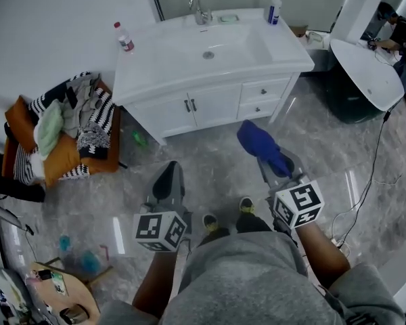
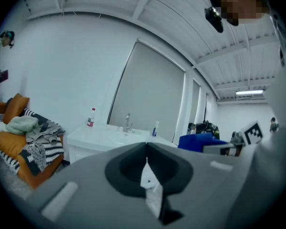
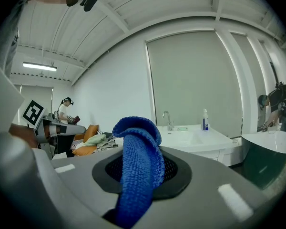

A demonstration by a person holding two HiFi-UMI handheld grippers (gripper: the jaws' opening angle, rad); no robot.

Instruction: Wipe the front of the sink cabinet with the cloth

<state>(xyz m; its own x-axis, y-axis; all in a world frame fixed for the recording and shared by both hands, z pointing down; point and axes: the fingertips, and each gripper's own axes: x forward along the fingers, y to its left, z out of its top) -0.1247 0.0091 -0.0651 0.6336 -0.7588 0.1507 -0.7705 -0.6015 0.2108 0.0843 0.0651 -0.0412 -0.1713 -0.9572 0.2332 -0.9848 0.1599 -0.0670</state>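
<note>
The white sink cabinet (image 1: 210,103) stands ahead, its doors and drawers facing me; it shows small in the left gripper view (image 2: 93,142) and the right gripper view (image 3: 200,144). My right gripper (image 1: 274,156) is shut on a blue cloth (image 1: 260,144), held in the air a short way in front of the cabinet's drawers. The cloth (image 3: 138,171) drapes over the jaws in the right gripper view. My left gripper (image 1: 168,181) hangs lower left, jaws shut with nothing between them, apart from the cabinet.
A tap (image 1: 198,9), a spray bottle (image 1: 275,7) and a water bottle (image 1: 124,37) stand on the countertop. An orange chair piled with clothes (image 1: 61,134) sits left. A white bathtub (image 1: 365,73) and a floor cable (image 1: 372,175) are at the right. A person's shoes (image 1: 229,214) stand below.
</note>
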